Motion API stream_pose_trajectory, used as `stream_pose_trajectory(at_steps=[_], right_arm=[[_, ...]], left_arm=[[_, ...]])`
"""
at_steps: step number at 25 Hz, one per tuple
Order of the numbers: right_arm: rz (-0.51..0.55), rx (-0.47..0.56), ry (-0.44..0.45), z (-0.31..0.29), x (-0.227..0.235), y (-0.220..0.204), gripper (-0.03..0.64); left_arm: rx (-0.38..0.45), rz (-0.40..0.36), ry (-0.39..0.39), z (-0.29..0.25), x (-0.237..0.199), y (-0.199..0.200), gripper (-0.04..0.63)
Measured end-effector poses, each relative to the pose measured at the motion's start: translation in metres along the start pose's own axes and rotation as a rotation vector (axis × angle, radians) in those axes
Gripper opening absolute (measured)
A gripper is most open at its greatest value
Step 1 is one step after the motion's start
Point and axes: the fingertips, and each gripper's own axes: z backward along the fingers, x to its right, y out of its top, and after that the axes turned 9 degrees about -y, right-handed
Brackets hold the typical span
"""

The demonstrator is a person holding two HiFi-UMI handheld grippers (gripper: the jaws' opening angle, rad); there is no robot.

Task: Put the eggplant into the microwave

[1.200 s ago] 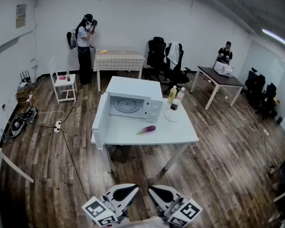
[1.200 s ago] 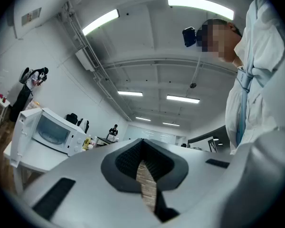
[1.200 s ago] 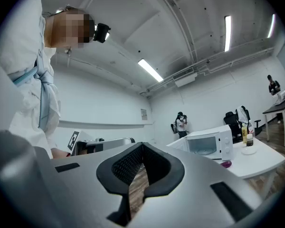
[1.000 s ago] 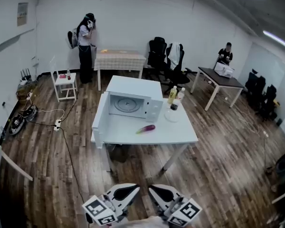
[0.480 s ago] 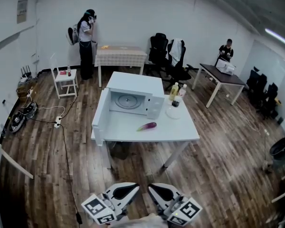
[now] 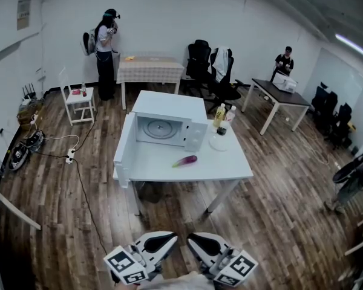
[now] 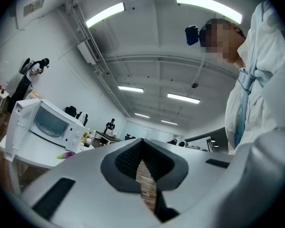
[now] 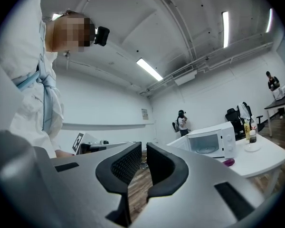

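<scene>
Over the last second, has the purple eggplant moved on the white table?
No. The purple eggplant keeps its spot in front of the open white microwave.

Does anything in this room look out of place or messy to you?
Only small things: a purple eggplant lies loose on the white table before the microwave, whose door hangs wide open. A cable trails across the floor. Nothing looks spilled or broken.

A dark, blurred figure [image 6: 353,174] is advancing over the wooden plank floor [image 6: 278,210] at the head view's right edge, coming further into frame. The furniture is riding marginally higher in frame.
</scene>
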Motion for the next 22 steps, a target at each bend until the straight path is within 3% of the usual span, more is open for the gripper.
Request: stream_pose_trajectory(at_steps=[22], right_arm=[[0.071,-0.074,0.019,-0.027,0.024,-0.003,0.04]], left_arm=[[-0.035,0.068,-0.032,0.0,-0.033,-0.004,0.0]])
